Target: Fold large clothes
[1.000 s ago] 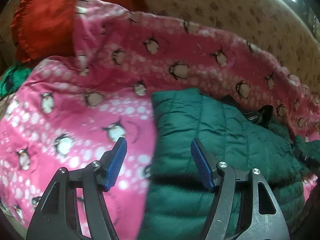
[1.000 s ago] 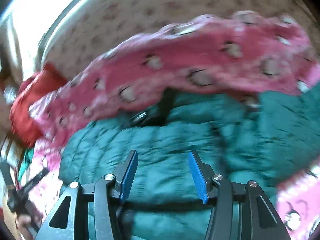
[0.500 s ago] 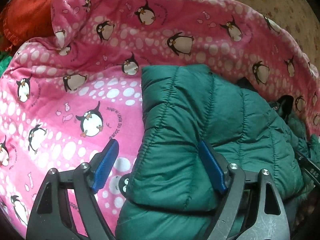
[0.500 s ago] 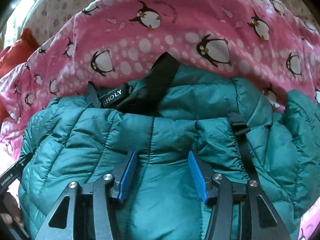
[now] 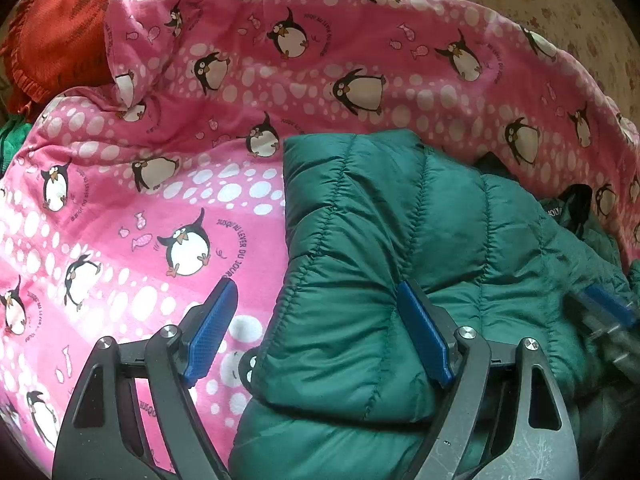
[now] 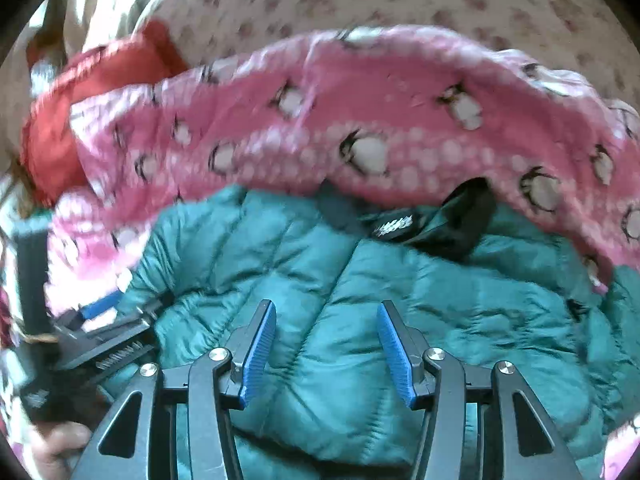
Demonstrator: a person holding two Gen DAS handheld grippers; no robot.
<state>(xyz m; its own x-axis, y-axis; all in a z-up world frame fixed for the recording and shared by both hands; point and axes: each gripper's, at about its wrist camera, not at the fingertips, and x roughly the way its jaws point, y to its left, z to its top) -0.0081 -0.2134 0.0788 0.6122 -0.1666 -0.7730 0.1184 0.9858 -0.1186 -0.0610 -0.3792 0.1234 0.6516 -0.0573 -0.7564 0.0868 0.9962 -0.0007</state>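
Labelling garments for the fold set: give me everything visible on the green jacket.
The green jacket is a dark teal-green quilted puffer with stitched channels and a slightly shiny shell. It lies bunched and partly folded on the pink penguin blanket. At the collar sit a black lining and a label with white lettering too blurred to read. The left gripper straddles its folded edge, one pad against the fabric, not pinching. The right gripper hovers open over its middle.

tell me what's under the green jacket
The jacket lies on a pink penguin blanket, which shows all around it. Whatever is beneath the jacket's middle is covered.
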